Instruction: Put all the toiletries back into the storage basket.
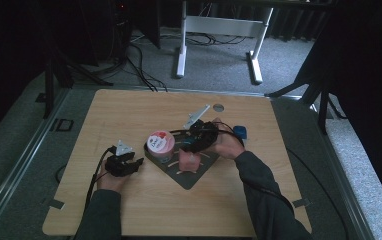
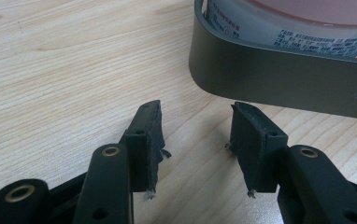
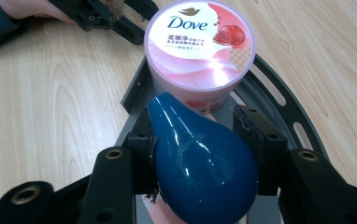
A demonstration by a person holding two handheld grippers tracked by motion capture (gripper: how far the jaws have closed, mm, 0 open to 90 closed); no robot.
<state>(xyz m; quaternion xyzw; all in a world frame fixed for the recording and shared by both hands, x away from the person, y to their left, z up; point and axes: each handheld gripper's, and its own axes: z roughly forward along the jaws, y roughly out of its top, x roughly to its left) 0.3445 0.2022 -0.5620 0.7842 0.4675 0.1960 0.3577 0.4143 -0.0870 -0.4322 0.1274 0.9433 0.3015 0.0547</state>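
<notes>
A dark tray (image 1: 199, 172) lies mid-table with a pink Dove tub (image 1: 160, 142) at its far-left corner and a pink block (image 1: 189, 161) beside it. My right gripper (image 1: 193, 143) hovers over the tray, shut on a glossy blue teardrop-shaped thing (image 3: 200, 163) whose narrow tip points at the tub (image 3: 200, 42). The tray's rim (image 3: 279, 98) shows beneath. My left gripper (image 1: 138, 162) rests on the wood just left of the tray, open with nothing between its jaws (image 2: 196, 140). The tray's wall (image 2: 279, 79) and the tub (image 2: 289, 28) stand right in front of it.
A second small blue thing (image 1: 240, 132) lies on the table right of the right hand. A round hole (image 1: 218, 107) sits near the table's far edge. Beyond the table, white desk legs (image 1: 181, 50) and cables lie on the grey floor.
</notes>
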